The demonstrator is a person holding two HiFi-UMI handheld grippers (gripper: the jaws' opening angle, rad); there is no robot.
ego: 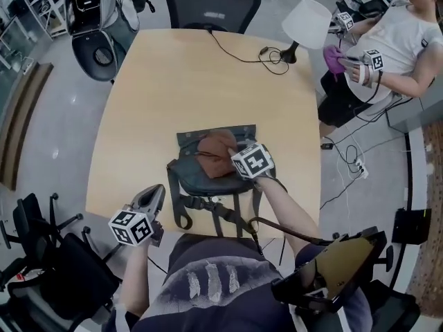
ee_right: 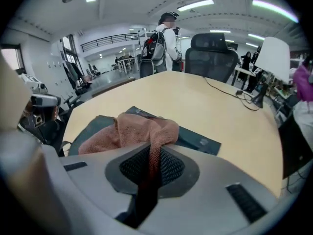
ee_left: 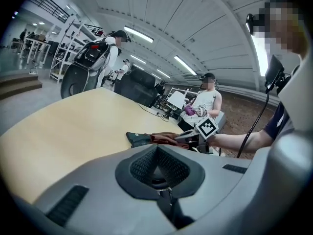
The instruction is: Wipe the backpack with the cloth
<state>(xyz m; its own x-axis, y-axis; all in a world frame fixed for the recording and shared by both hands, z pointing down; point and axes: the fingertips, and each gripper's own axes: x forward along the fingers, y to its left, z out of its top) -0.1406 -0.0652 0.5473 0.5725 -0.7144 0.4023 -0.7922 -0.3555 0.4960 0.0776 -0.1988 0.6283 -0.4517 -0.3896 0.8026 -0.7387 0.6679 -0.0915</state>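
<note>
A dark backpack (ego: pixel 197 173) lies flat near the front edge of the wooden table (ego: pixel 173 88), with its straps hanging over the edge. A brown cloth (ego: pixel 217 154) is bunched on top of it. My right gripper (ego: pixel 234 160) is shut on the cloth's near edge, and the cloth (ee_right: pixel 142 130) runs down between its jaws onto the backpack (ee_right: pixel 198 139). My left gripper (ego: pixel 154 196) is shut on nothing and hovers at the table's front-left edge, apart from the bag. From the left gripper view, the backpack (ee_left: pixel 138 138) and cloth (ee_left: pixel 164 138) lie ahead to the right.
A white lamp (ego: pixel 304 23) and its black cable (ego: pixel 242 54) stand at the table's far right. An office chair (ego: pixel 211 2) is behind the table. A second person (ego: pixel 394 47) sits at the right holding a purple cloth. Black chairs (ego: pixel 55 261) crowd my left side.
</note>
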